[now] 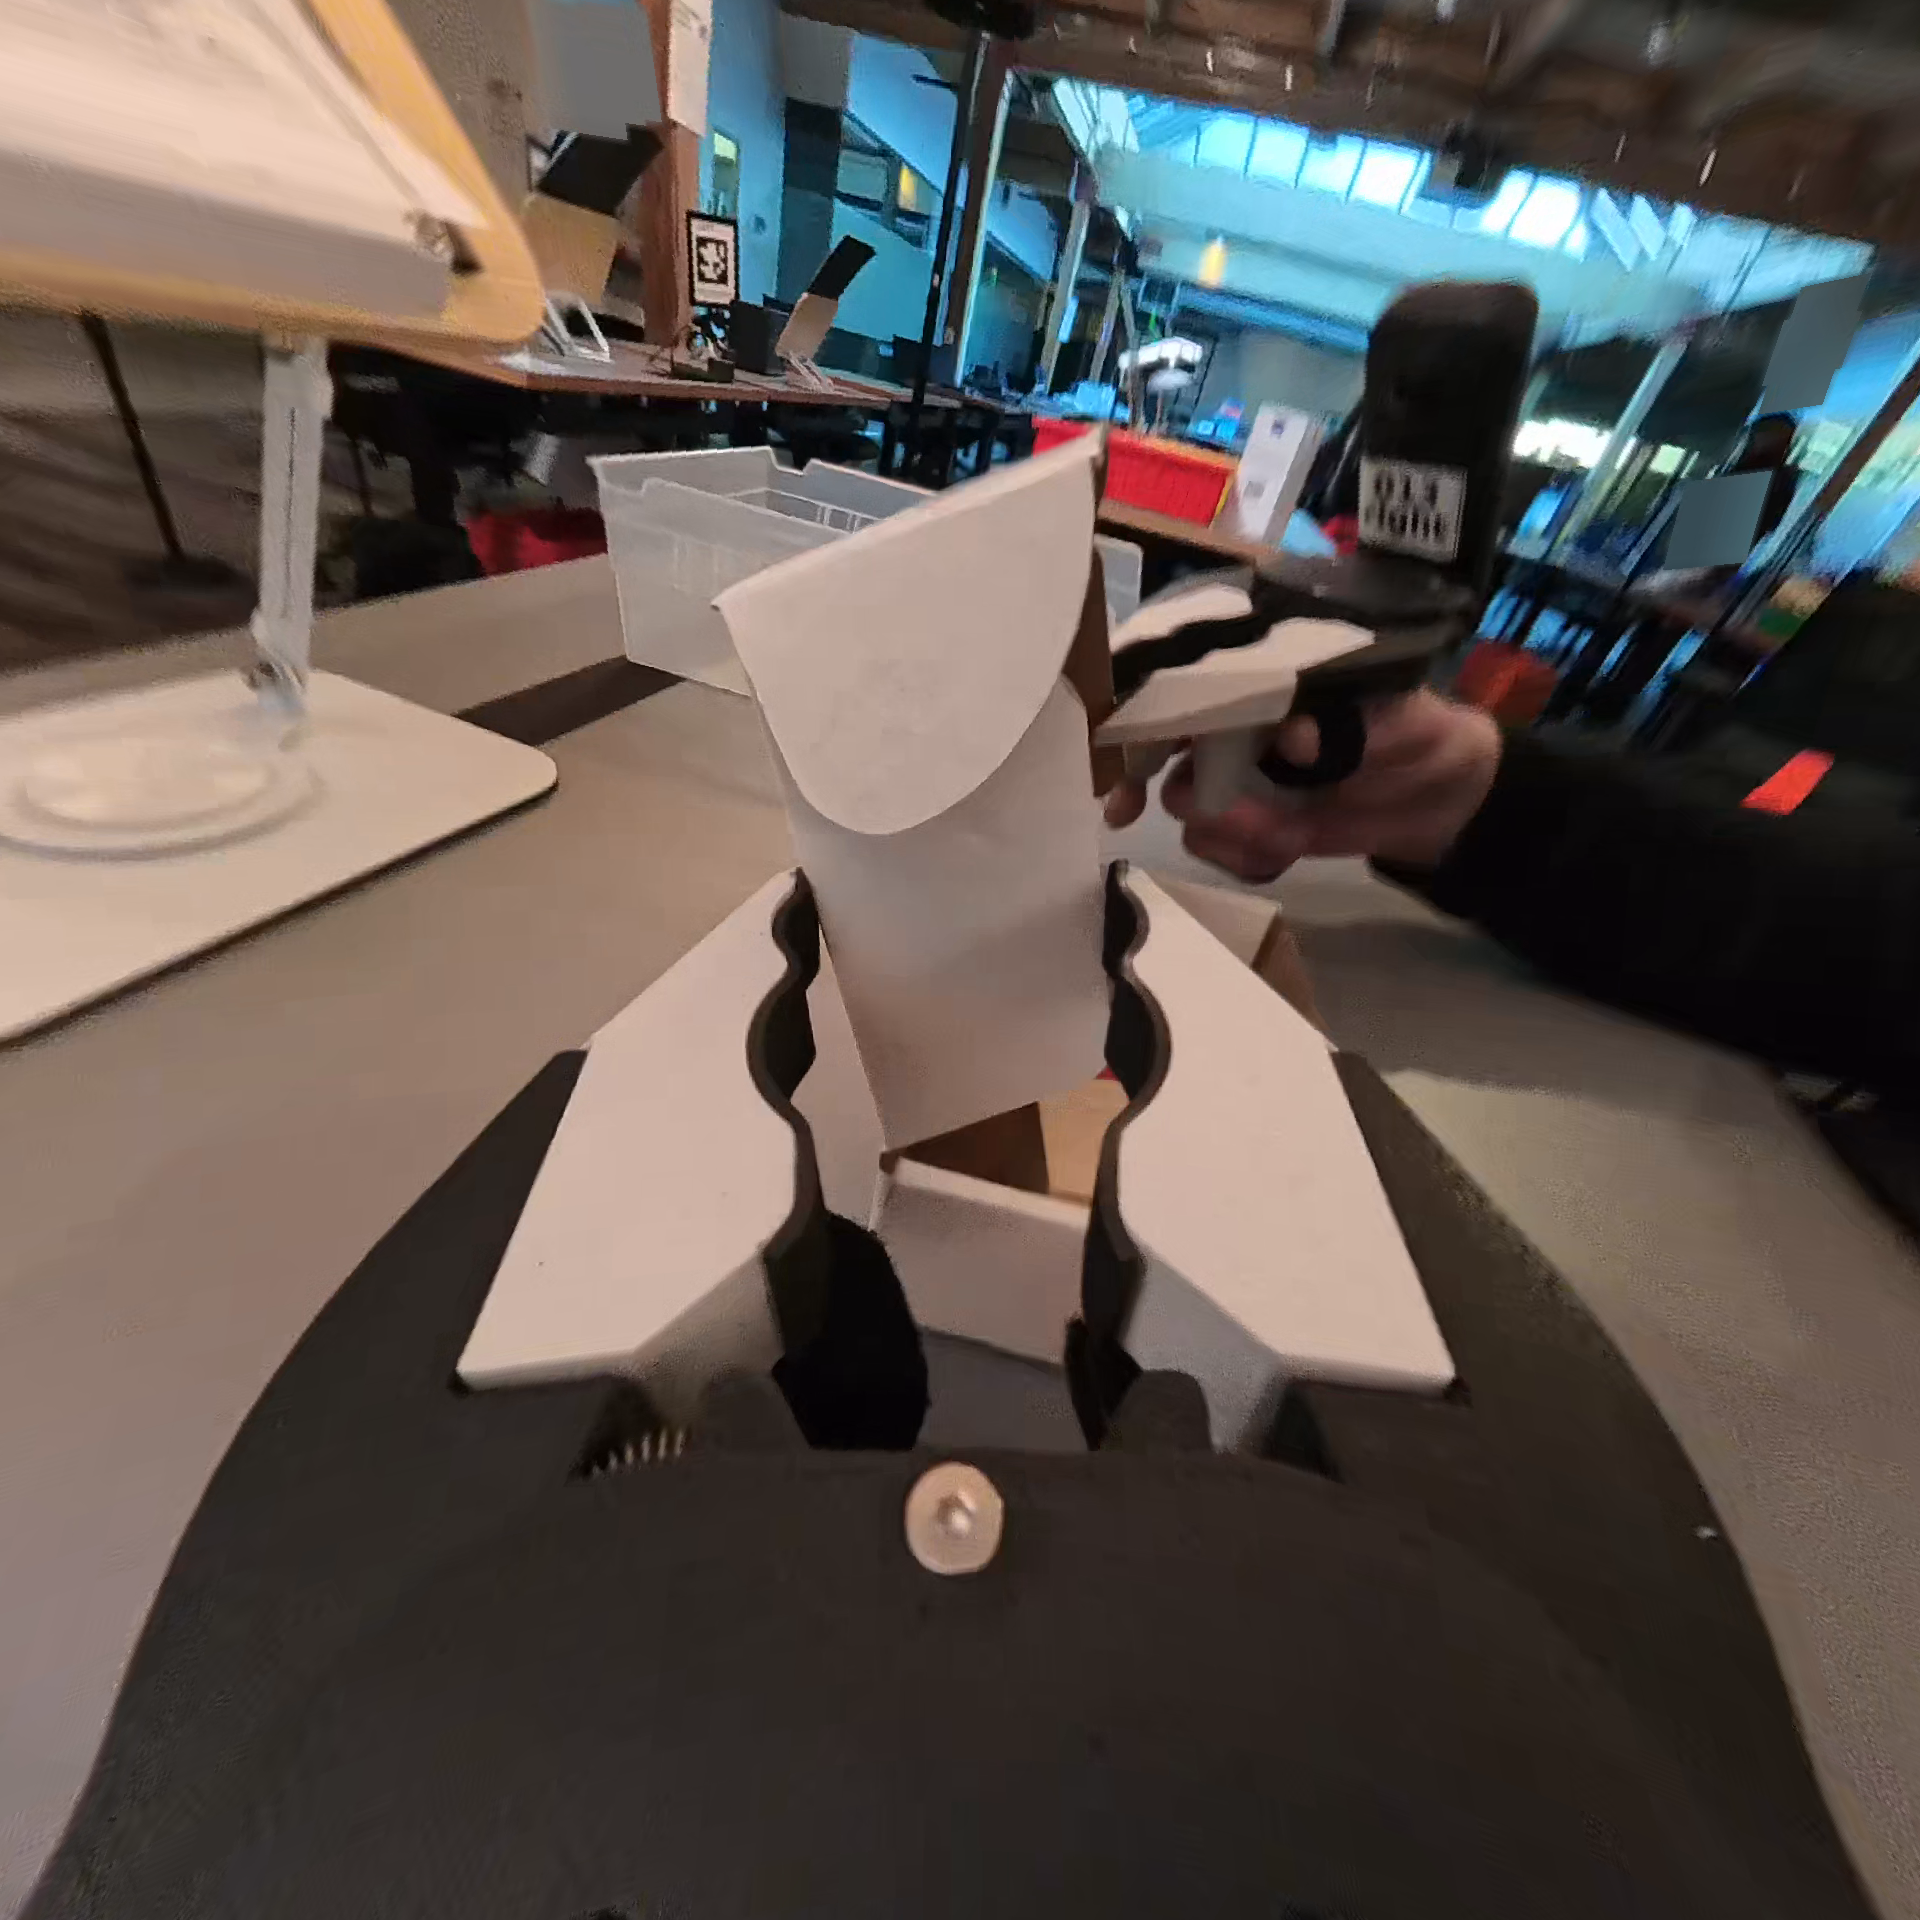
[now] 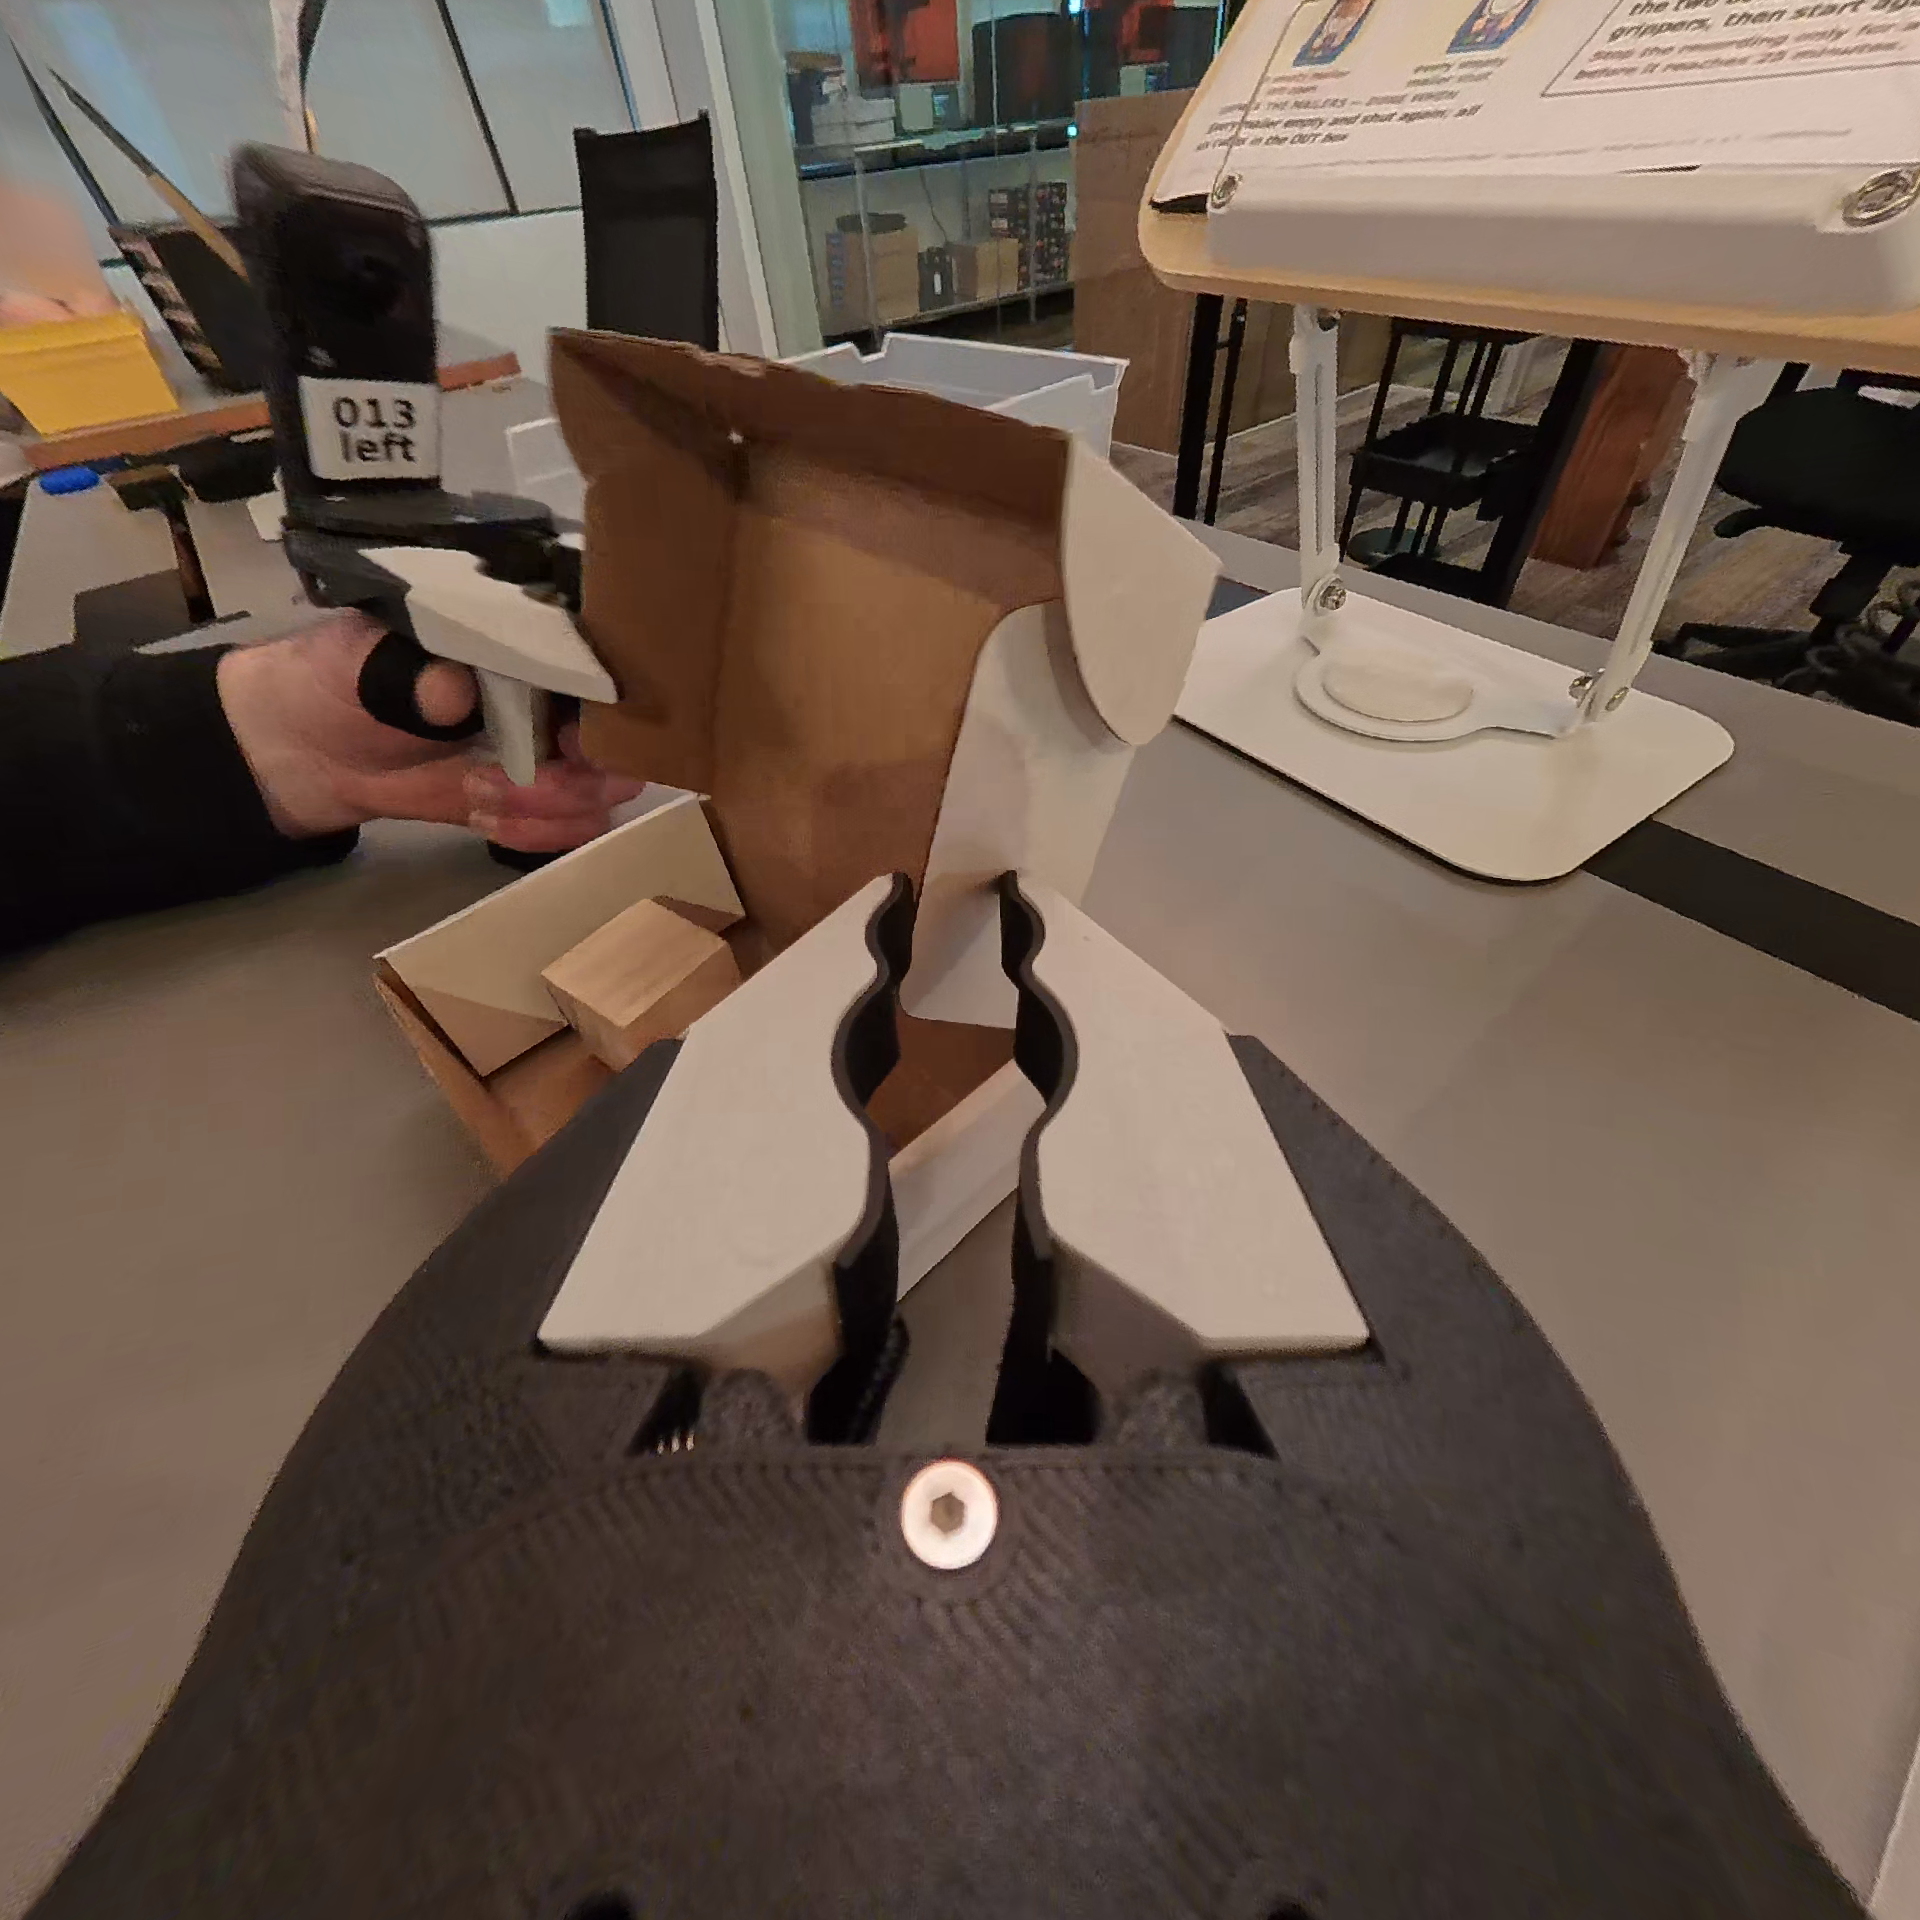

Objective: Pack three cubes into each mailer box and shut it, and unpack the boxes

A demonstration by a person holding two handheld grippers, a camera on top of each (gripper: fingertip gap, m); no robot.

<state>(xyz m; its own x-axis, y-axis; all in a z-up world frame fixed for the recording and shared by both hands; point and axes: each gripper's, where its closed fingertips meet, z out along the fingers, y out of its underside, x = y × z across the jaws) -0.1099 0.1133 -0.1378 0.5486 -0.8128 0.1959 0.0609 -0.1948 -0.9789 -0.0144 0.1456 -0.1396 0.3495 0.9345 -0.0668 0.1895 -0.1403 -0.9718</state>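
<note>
A white mailer box (image 2: 416,1003) stands open on the grey table, with pale wooden cubes (image 2: 634,977) inside. Its lid (image 2: 831,644) is raised, brown inside and white outside (image 1: 935,727). My left gripper (image 1: 961,883) is open, and the lid's white side flap stands between its jaws, above the box wall (image 1: 987,1247). It also shows in the right wrist view (image 2: 594,655), with its tips at the lid's left edge. My right gripper (image 2: 954,888) is closed to a narrow gap on the lid's right folded edge. In the left wrist view (image 1: 1110,686) it meets the lid from the right.
A clear plastic bin (image 1: 707,551) stands just behind the box and also shows in the right wrist view (image 2: 997,384). A white stand base (image 1: 208,810) holding a raised instruction board sits beside it (image 2: 1455,748). A hand in a dark sleeve (image 1: 1351,769) holds each gripper.
</note>
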